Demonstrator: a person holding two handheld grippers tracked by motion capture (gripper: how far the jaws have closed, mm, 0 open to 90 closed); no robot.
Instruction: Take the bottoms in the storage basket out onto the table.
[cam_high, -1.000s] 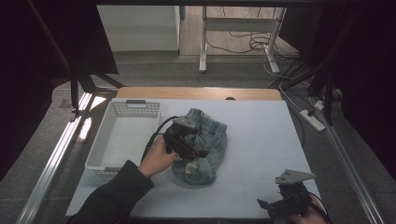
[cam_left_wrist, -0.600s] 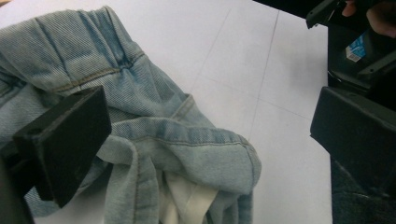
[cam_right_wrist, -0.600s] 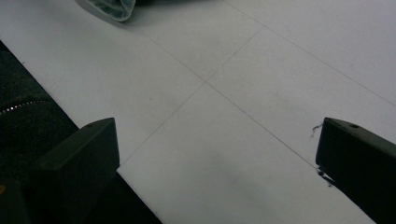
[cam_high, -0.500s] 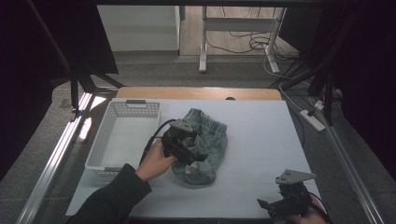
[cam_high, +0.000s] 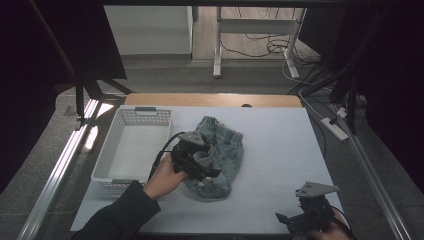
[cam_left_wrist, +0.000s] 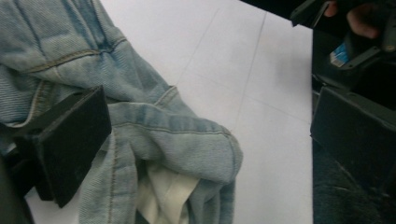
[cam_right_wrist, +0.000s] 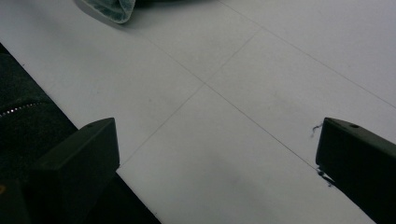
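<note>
A crumpled pair of light-blue denim shorts (cam_high: 226, 145) lies in the middle of the white table (cam_high: 280, 145). My left gripper (cam_high: 199, 167) rests over the near left part of the shorts, held by a hand in a dark sleeve. In the left gripper view its jaws stand wide apart, open (cam_left_wrist: 210, 121), with a fold of denim (cam_left_wrist: 187, 140) and a white pocket lining between them. My right gripper (cam_high: 295, 220) hovers at the table's front right corner, open (cam_right_wrist: 217, 135) over bare table, and the hem of the shorts (cam_right_wrist: 109, 7) shows far off.
A white plastic basket (cam_high: 107, 150) stands to the left of the shorts, with nothing inside. The table's front edge runs close under the right gripper. Metal rails border both sides of the table, and cables and a power strip (cam_high: 334, 127) lie on the floor to the right.
The left hand and gripper have shifted slightly on the denim. The right gripper has not moved.
</note>
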